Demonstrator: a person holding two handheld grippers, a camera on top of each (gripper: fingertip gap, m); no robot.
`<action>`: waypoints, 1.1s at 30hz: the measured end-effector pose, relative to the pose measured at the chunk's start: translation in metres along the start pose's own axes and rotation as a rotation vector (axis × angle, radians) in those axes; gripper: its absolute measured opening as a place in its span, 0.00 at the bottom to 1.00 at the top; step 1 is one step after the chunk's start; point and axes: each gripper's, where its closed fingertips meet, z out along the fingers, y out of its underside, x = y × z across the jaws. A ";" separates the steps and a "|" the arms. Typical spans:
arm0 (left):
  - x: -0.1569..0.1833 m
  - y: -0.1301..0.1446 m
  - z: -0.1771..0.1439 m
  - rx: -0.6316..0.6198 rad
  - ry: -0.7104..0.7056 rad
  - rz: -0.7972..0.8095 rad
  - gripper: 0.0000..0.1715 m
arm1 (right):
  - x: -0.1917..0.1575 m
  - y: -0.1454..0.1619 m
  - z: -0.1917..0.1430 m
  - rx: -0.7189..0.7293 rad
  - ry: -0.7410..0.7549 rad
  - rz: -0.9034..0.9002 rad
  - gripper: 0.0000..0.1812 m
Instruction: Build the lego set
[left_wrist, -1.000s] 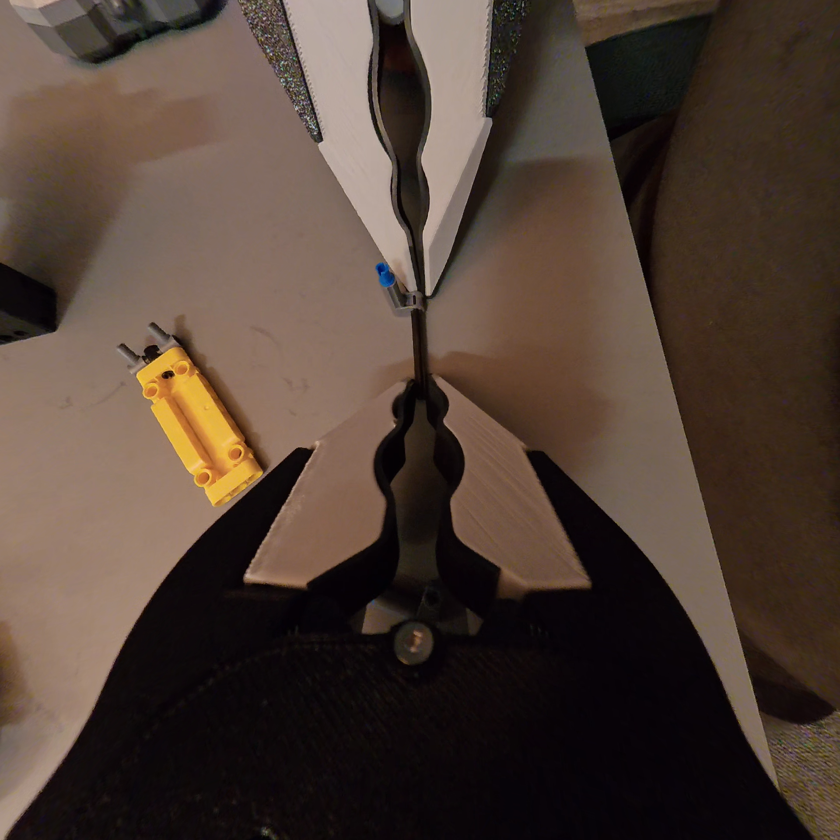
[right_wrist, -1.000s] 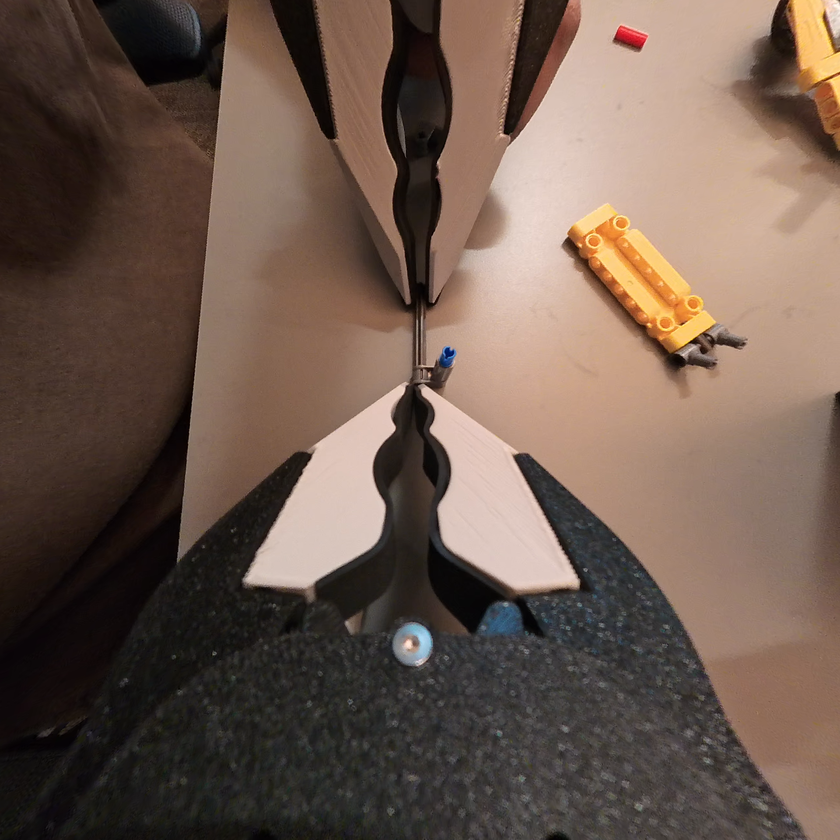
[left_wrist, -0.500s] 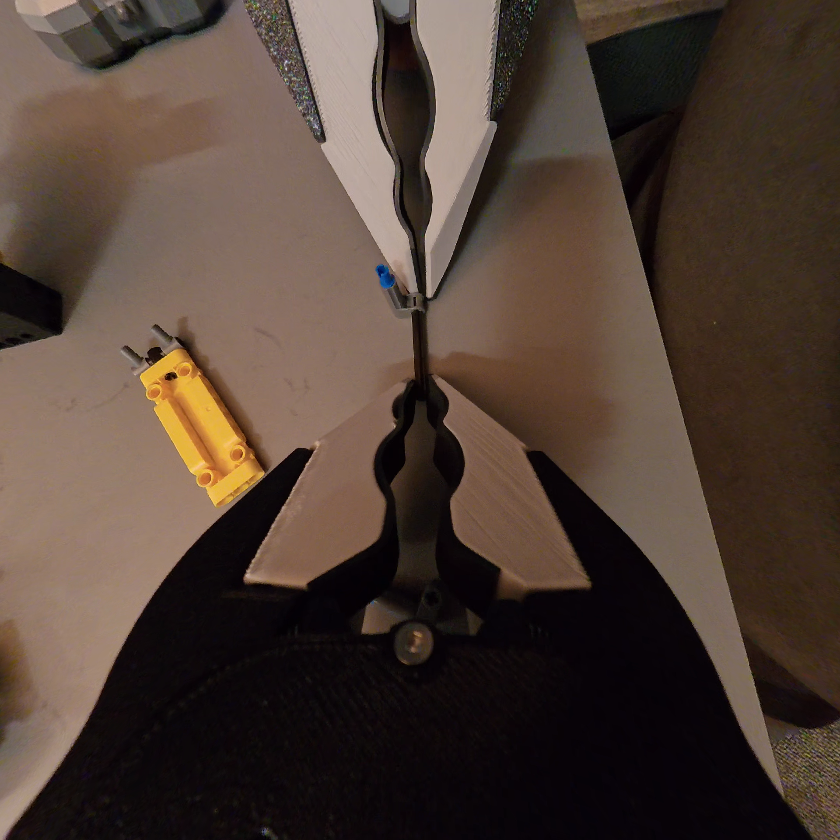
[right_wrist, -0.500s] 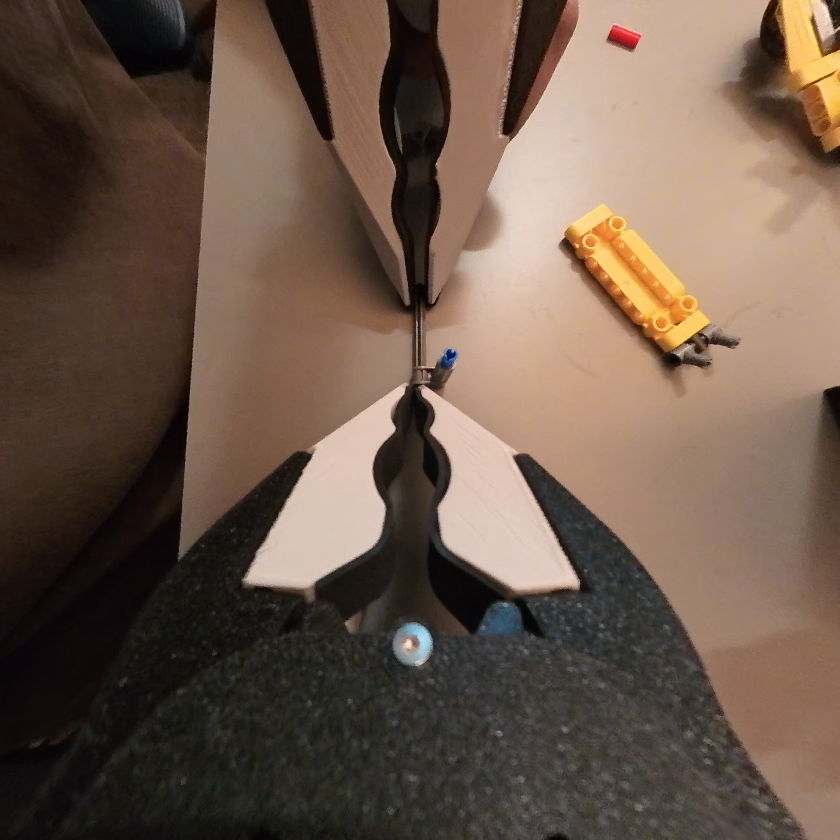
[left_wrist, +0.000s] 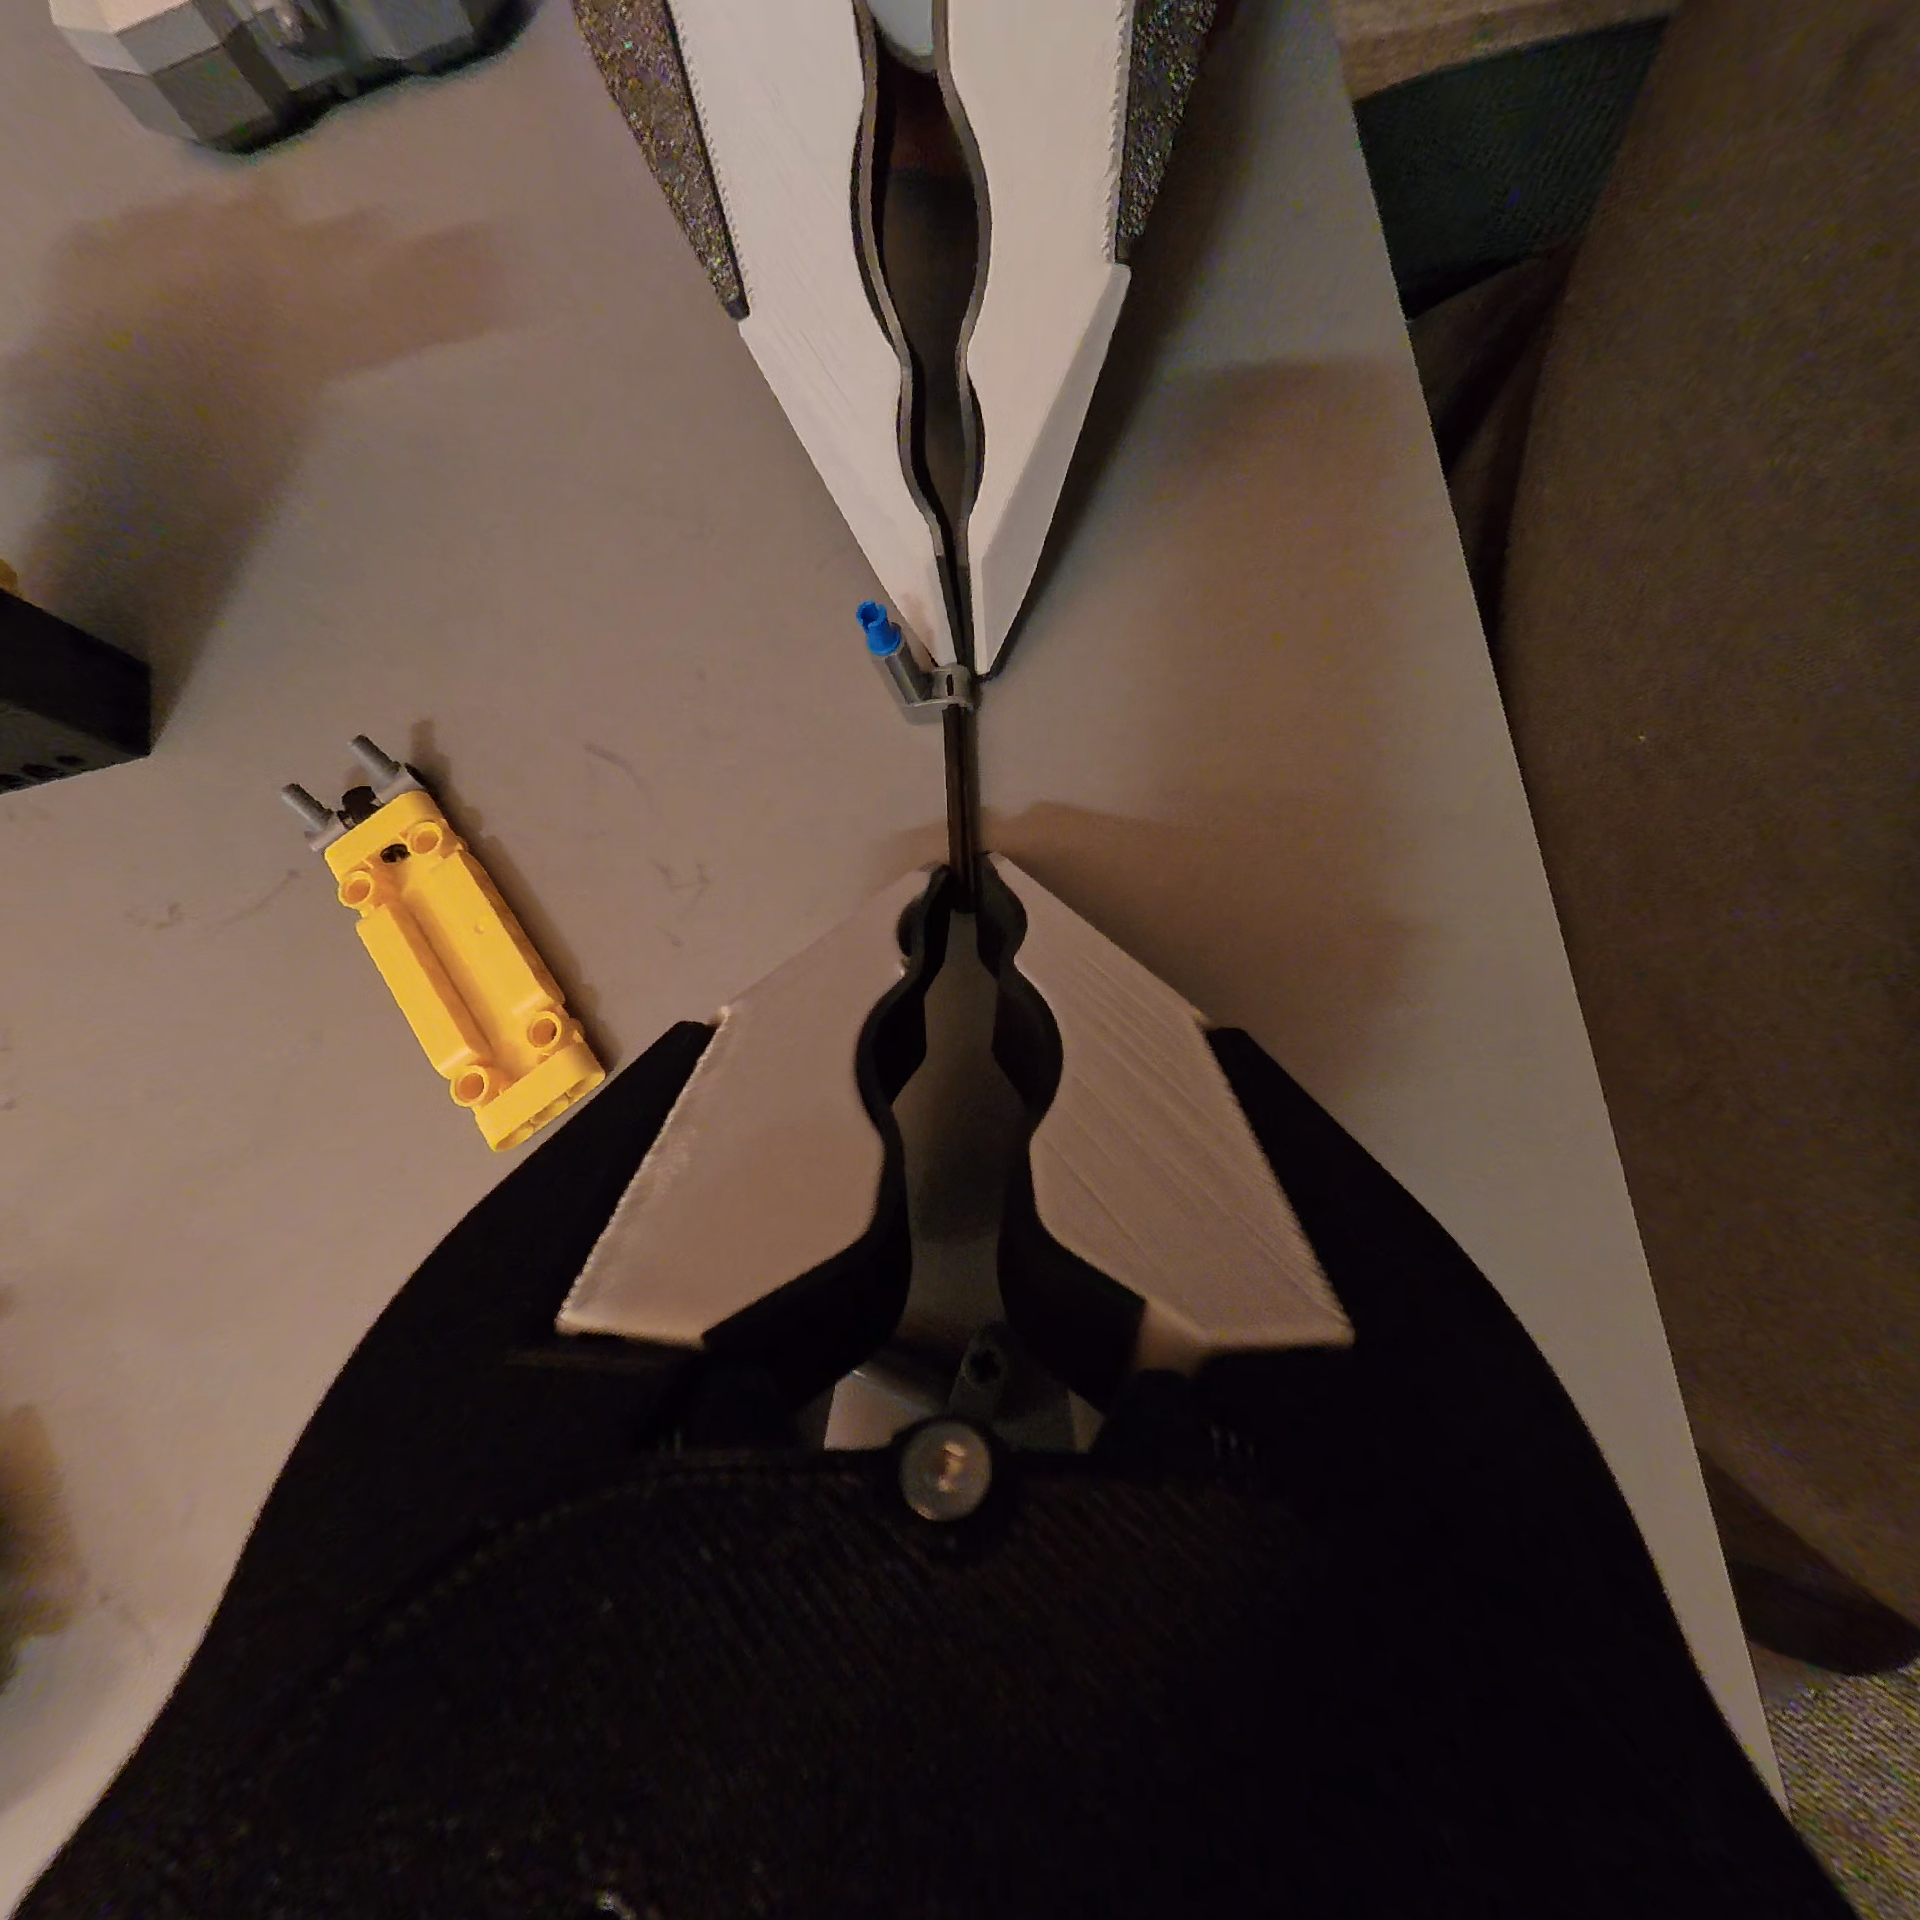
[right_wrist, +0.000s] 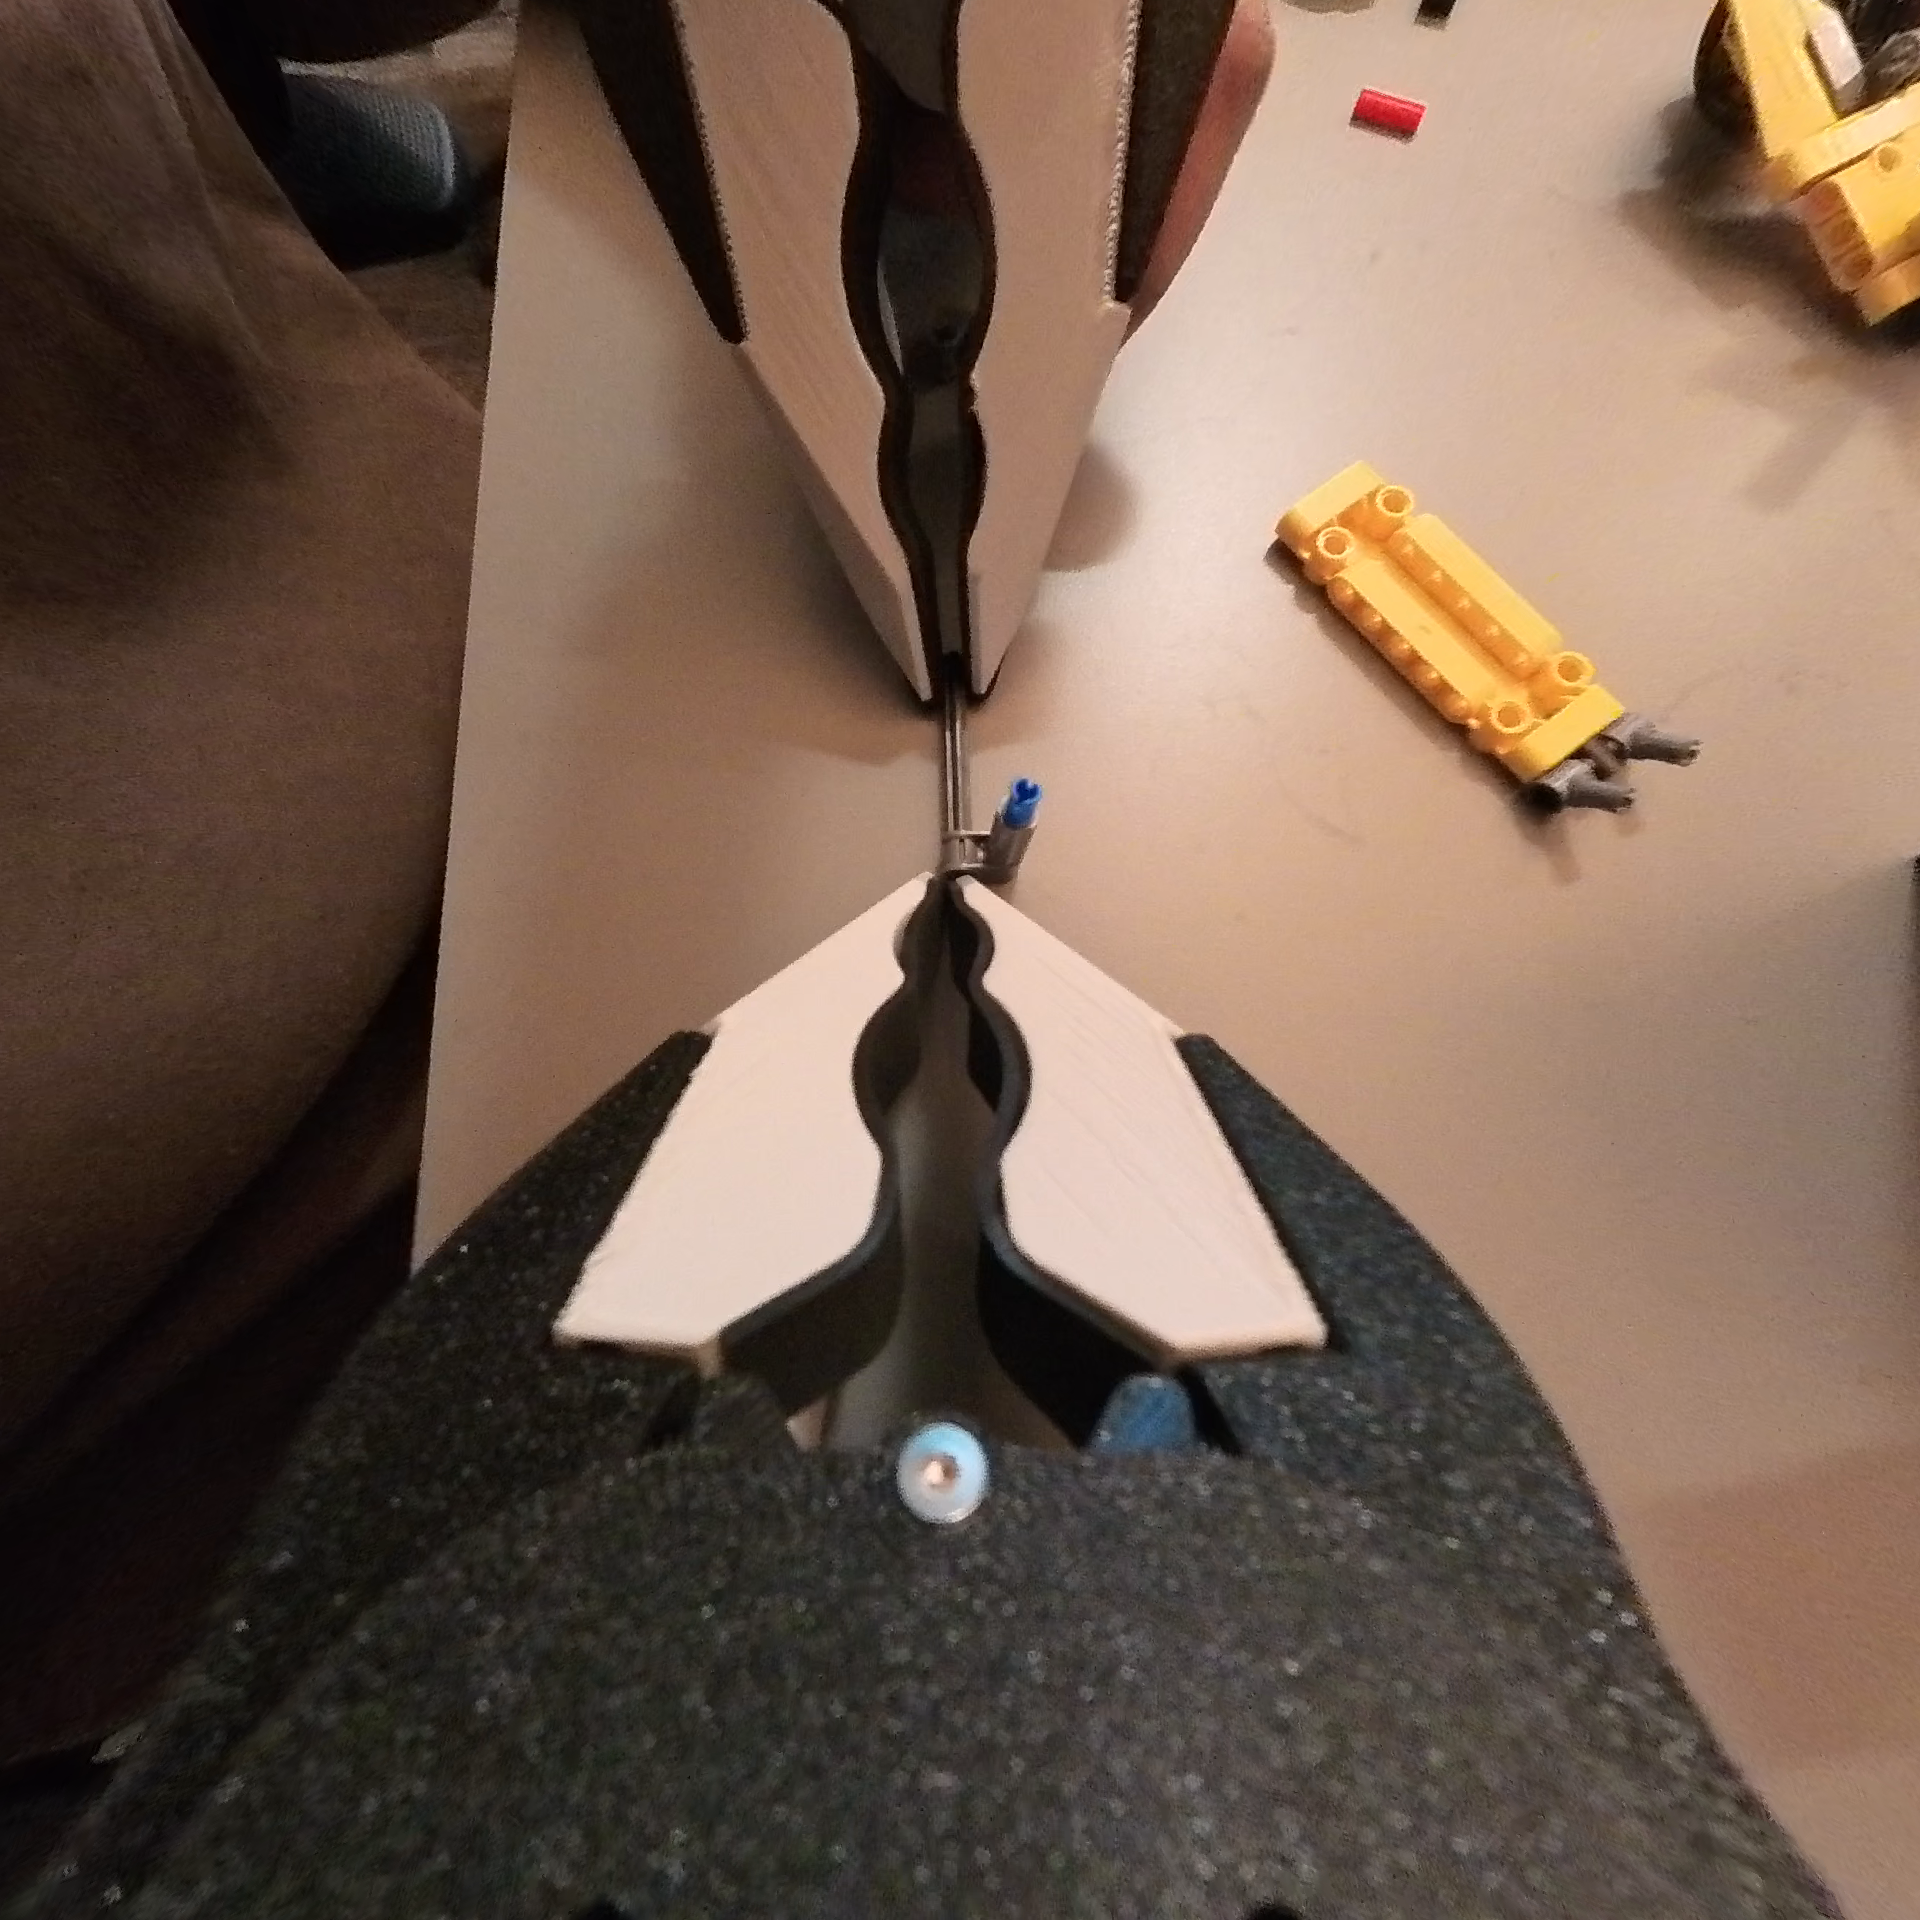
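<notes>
A thin dark axle (left_wrist: 961, 795) spans the gap between my two grippers, which meet tip to tip above the table (left_wrist: 520, 468). My left gripper (left_wrist: 961, 883) is shut on one end of it. My right gripper (right_wrist: 945, 883) is shut on the other end. A small grey connector (left_wrist: 935, 691) with a blue pin (left_wrist: 876, 629) sits on the axle right at the right gripper's tips. In the right wrist view the axle (right_wrist: 953, 769), the connector (right_wrist: 1003, 831) and the pin (right_wrist: 1023, 795) show between my tips and the left gripper (right_wrist: 951, 691).
A yellow brick with grey pins (left_wrist: 462, 966) lies on the table, also in the right wrist view (right_wrist: 1444, 623). A grey block (left_wrist: 260, 62), a black object (left_wrist: 62, 696), a small red piece (right_wrist: 1387, 109) and a yellow model (right_wrist: 1829, 177) lie farther off. Brown fabric (left_wrist: 1714, 831) lies past the table edge. About 4 cm separates my left fingertips from my right.
Both grippers stay shut on the axle, tip to tip. The views have shifted only slightly; the brick has not moved on the table.
</notes>
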 end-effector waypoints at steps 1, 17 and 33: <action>0.000 0.000 0.000 0.000 -0.002 0.002 0.01 | 0.000 0.000 0.000 0.000 0.008 -0.008 0.00; 0.000 0.000 0.000 -0.001 -0.022 0.013 0.01 | 0.000 0.000 0.000 -0.002 0.092 -0.095 0.00; -0.006 -0.005 -0.006 0.047 -0.084 0.035 0.01 | 0.005 -0.002 -0.003 0.014 0.122 -0.081 0.10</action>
